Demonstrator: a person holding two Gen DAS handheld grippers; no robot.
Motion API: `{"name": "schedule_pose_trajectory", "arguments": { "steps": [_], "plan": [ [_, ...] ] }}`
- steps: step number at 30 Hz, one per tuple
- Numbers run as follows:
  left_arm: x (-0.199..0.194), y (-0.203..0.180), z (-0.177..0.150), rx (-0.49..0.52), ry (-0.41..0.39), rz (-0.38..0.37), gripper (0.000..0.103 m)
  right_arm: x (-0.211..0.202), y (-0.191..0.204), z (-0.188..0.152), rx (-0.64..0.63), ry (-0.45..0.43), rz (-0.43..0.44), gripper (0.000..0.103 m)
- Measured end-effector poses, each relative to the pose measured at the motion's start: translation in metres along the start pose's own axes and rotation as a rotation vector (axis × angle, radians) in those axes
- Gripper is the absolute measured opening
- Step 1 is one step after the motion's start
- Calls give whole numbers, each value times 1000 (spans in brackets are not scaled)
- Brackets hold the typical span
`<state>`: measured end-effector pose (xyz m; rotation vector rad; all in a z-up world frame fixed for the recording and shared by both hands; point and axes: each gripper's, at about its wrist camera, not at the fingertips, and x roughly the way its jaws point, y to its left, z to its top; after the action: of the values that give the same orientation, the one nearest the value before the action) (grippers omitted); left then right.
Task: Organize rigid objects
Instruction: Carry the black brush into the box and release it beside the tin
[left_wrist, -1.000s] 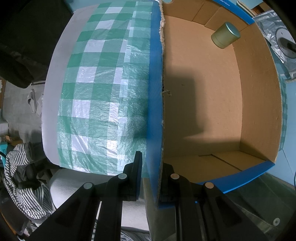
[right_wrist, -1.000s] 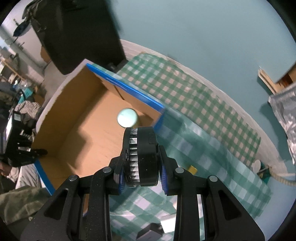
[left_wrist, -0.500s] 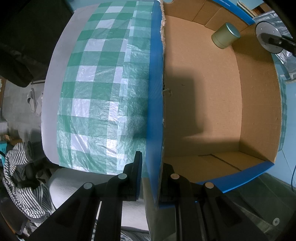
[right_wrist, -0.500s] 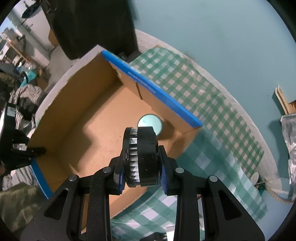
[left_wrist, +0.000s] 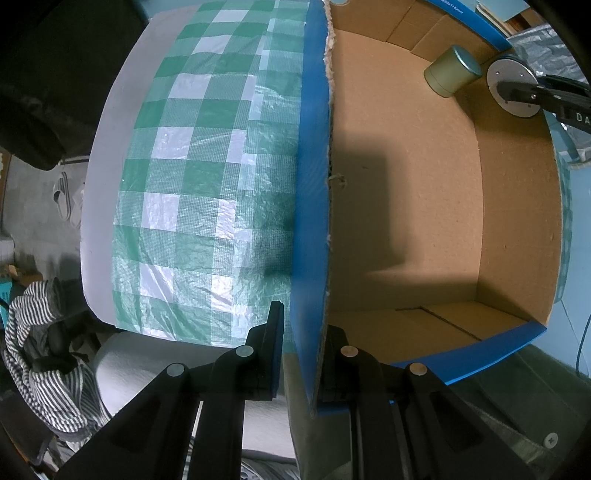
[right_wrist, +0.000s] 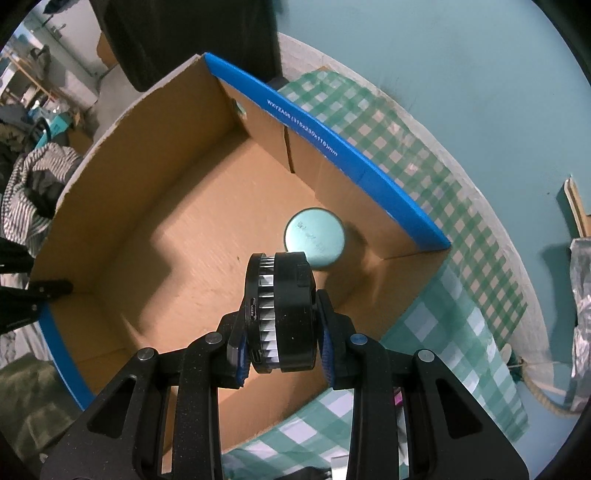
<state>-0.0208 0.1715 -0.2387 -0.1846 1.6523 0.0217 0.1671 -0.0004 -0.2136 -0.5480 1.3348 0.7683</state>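
An open cardboard box (right_wrist: 155, 125) with blue rims stands on a green checked cloth (left_wrist: 207, 166). Inside it, a pale green round tin (right_wrist: 314, 236) stands upright near a far corner; it also shows in the left wrist view as the tin (left_wrist: 452, 72). My right gripper (right_wrist: 281, 319) is shut on a round black device with silver fins (right_wrist: 291, 288), held on edge above the box floor close to the tin. My left gripper (left_wrist: 303, 328) is shut on the box's near wall (left_wrist: 314, 184), one finger inside and one outside.
The table's white edge (left_wrist: 103, 177) runs left of the cloth. A striped garment (left_wrist: 33, 362) lies below it. A silvery foil bag (right_wrist: 580, 306) sits at the right. A dark bulky object (right_wrist: 184, 33) stands behind the box.
My right gripper has carried the black device from beside the box to over its floor and lower, nearer the tin. It has come into the left wrist view. The left gripper stayed still.
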Motion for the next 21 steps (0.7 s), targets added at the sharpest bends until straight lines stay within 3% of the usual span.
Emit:
{"name": "schedule_pose_trajectory", "arguments": {
  "steps": [10, 16, 21],
  "plan": [
    [3, 0, 2, -7, 5, 2, 14, 13, -1, 3, 1, 32, -13, 29],
    [3, 3, 0, -11, 5, 3, 14, 7, -4, 2, 8, -4, 2, 30],
    [4, 5, -1, -14, 5, 2, 14, 1, -8, 3, 32, -24, 0, 44]
  ]
}}
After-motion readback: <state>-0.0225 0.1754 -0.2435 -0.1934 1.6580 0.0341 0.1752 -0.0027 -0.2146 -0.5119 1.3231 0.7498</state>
